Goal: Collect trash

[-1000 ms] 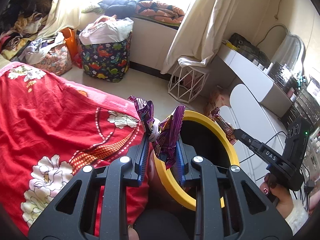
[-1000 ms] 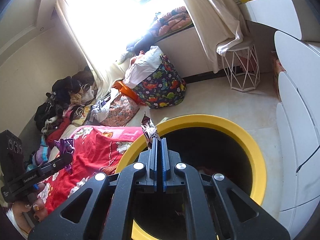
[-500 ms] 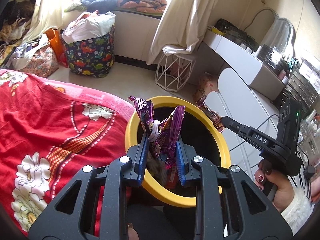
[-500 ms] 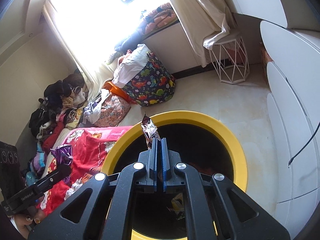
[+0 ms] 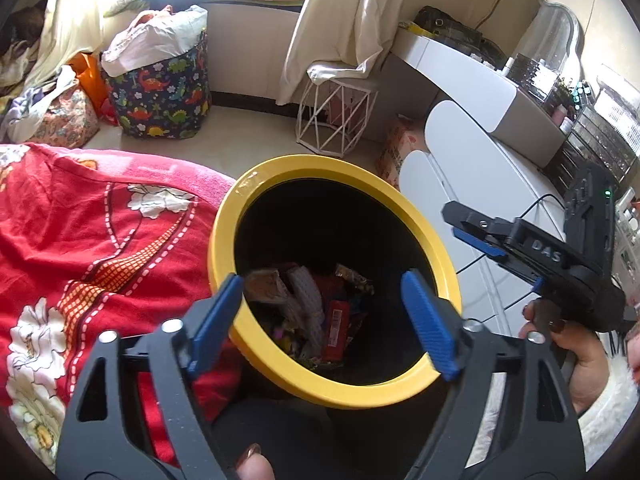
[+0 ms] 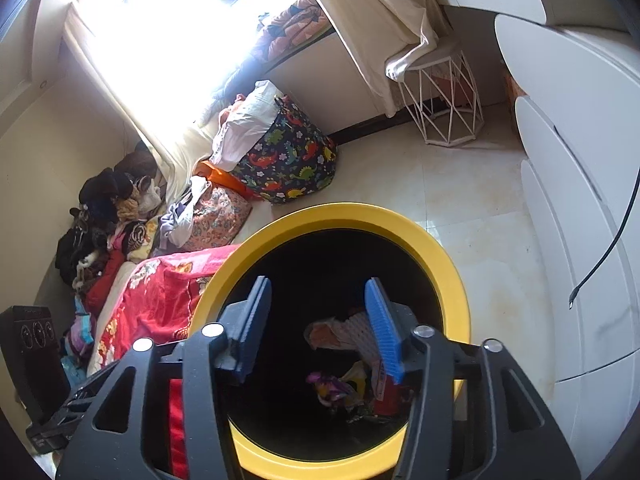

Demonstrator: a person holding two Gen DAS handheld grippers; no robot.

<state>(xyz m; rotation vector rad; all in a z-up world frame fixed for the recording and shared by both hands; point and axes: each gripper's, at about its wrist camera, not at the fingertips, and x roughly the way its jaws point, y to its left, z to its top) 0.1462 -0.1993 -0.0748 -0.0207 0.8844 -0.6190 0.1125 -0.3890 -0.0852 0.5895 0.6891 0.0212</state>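
Observation:
A round bin with a yellow rim (image 5: 256, 184) and black inside stands on the floor beside the red bed. Several wrappers (image 5: 320, 312) lie at its bottom. My left gripper (image 5: 322, 304) is open and empty, right above the bin's mouth. My right gripper (image 6: 318, 320) is open and empty too, above the same bin (image 6: 448, 256), with the wrappers (image 6: 352, 364) below it. The right gripper also shows in the left wrist view (image 5: 472, 228), jaws apart, over the bin's right rim.
A red flowered blanket (image 5: 80, 240) covers the bed at the left. A dinosaur-print laundry basket (image 5: 164, 84), a white wire stool (image 5: 340, 120) and a white dresser (image 5: 480, 184) stand around the tiled floor (image 6: 472, 184). A black cable (image 6: 608, 248) hangs at the right.
Both grippers opened over the bin. The purple wrapper left my left gripper and the small wrapper left my right gripper; both now lie inside the bin.

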